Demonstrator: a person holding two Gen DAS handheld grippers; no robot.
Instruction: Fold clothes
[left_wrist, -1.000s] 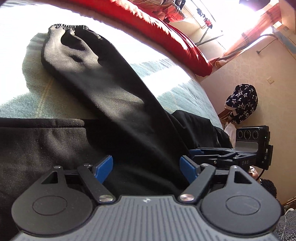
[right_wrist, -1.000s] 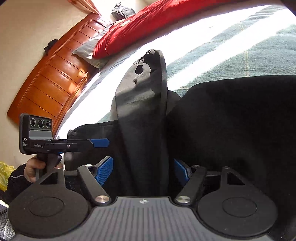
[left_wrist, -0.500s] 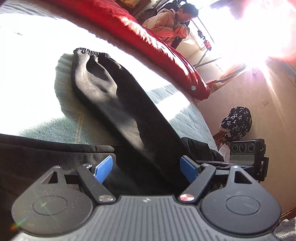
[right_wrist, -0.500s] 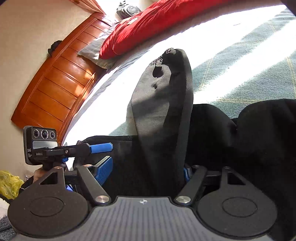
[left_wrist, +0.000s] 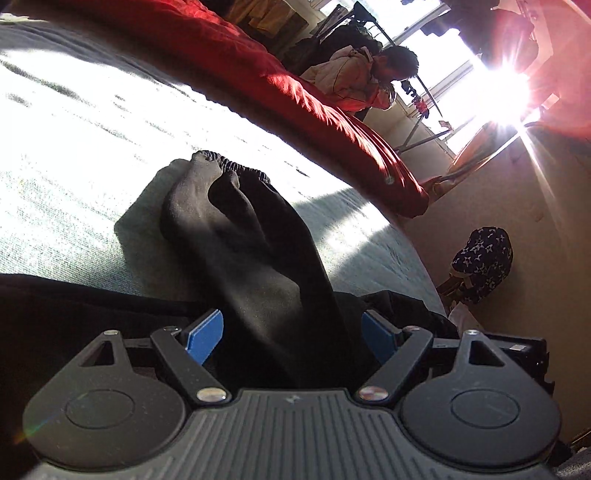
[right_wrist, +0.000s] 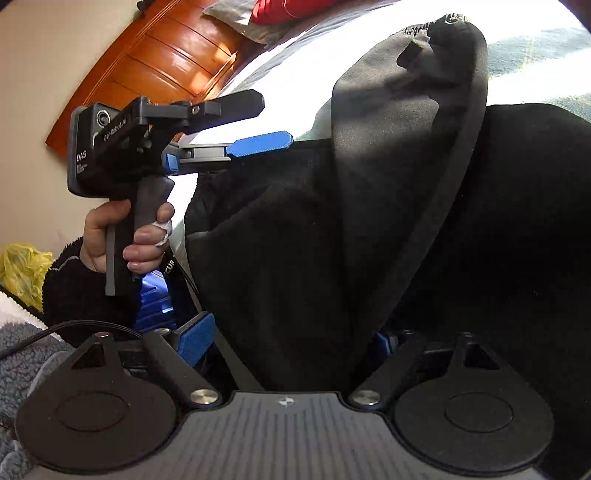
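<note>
Nearest us, the right hand-held gripper (right_wrist: 284, 341) has just been opening, its jaws now wide around the black trousers (right_wrist: 388, 206), not pinching; the left hand-held gripper (left_wrist: 291, 334) stands wide too. The leg lies released across the bed (left_wrist: 74, 155), fold laid.

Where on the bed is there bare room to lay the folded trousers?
Free: the sunlit bedspread between the trousers cuff and the red quilt. Crowded: the near edge, under black cloth and both claws.
</note>
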